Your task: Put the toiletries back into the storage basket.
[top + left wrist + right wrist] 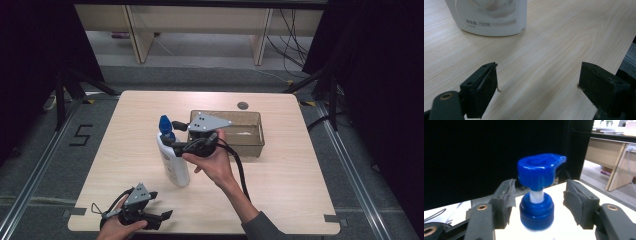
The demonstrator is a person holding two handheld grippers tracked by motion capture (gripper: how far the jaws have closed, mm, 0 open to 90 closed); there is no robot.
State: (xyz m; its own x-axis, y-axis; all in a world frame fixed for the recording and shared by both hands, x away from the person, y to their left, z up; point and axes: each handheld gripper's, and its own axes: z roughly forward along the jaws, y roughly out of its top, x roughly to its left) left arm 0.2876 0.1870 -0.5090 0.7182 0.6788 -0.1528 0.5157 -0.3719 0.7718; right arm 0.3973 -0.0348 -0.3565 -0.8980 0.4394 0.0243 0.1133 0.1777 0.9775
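High view, bottle: white plastic pump bottle with blue pump head [172,159] stands upright on the light wooden table [280,170], centre of frame, slightly left.
High view, right gripper: black two-jaw right gripper [170,134] with grey three-cornered plate, held by a hand coming up from the bottom right; jaws reach left around the bottle's blue top.
High view, left gripper: black left gripper [160,206] at lower left near the table's front edge, in a hand, well apart from the bottle; jaws spread.
High view, tray: clear brownish rectangular plastic bin [252,136] right of centre, behind the right gripper.
Left gripper view, jaws: wide apart, bare tabletop between them.
Left gripper view, bottle: white base with printed label at upper left, resting on the wood.
Right gripper view, jaws: half-open, one on each side of the blue collar under the pump head, small gaps on both sides, pads not pressing.
Right gripper view, bottle: pump head centre frame, spout pointing right.
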